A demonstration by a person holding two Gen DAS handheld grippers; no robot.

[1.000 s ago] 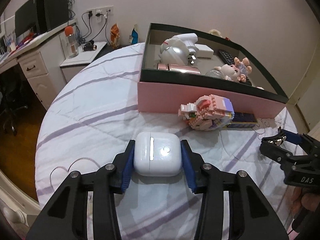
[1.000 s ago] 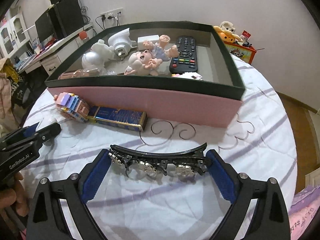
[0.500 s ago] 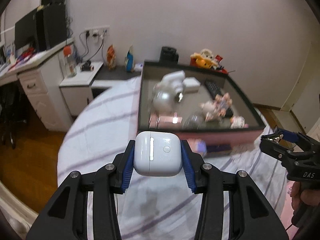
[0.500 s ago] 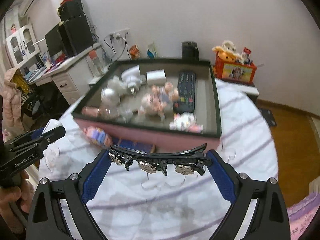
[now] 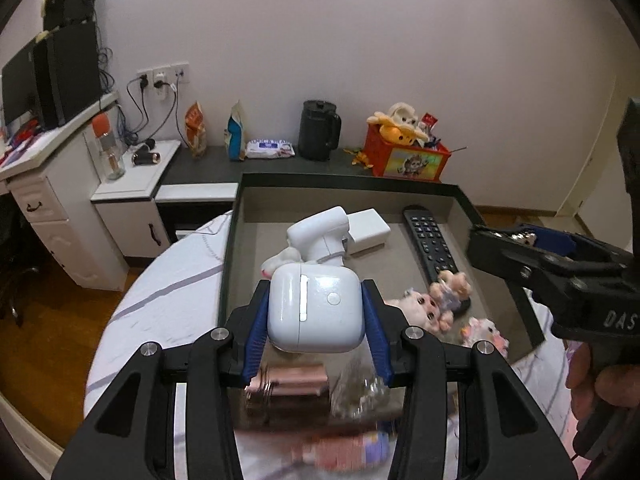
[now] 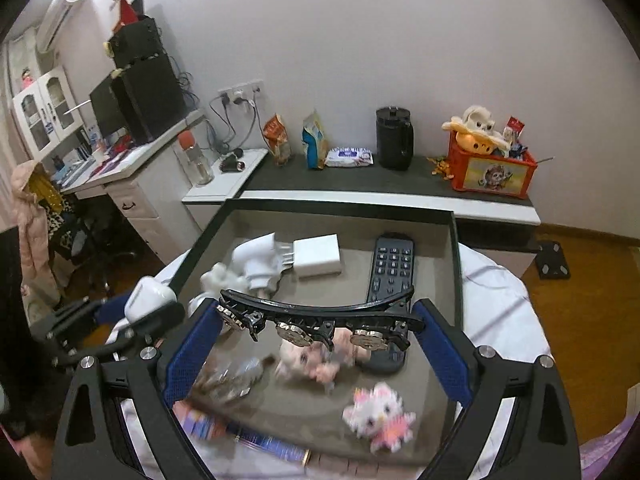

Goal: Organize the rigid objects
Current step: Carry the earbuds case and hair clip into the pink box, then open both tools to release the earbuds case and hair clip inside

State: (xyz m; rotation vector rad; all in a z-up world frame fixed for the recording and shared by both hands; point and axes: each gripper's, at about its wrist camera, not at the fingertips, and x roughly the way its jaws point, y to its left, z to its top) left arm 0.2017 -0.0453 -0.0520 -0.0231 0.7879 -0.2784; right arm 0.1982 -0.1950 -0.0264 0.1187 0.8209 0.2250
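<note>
While above the box (image 5: pixel 460 194), both tongs loaded.

"DAS" on right gripper (image 5: pixel 520 240)

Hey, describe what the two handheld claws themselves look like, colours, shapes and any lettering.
Both are matte black plastic frames with triangular cut-outs and silver round screw heads. The left claw and the right claw each have two angled fingers lined with blue textured pads. White lettering reading "DAS" marks the right claw's side in the left wrist view. No cables or sleeves are clearly visible.
</note>
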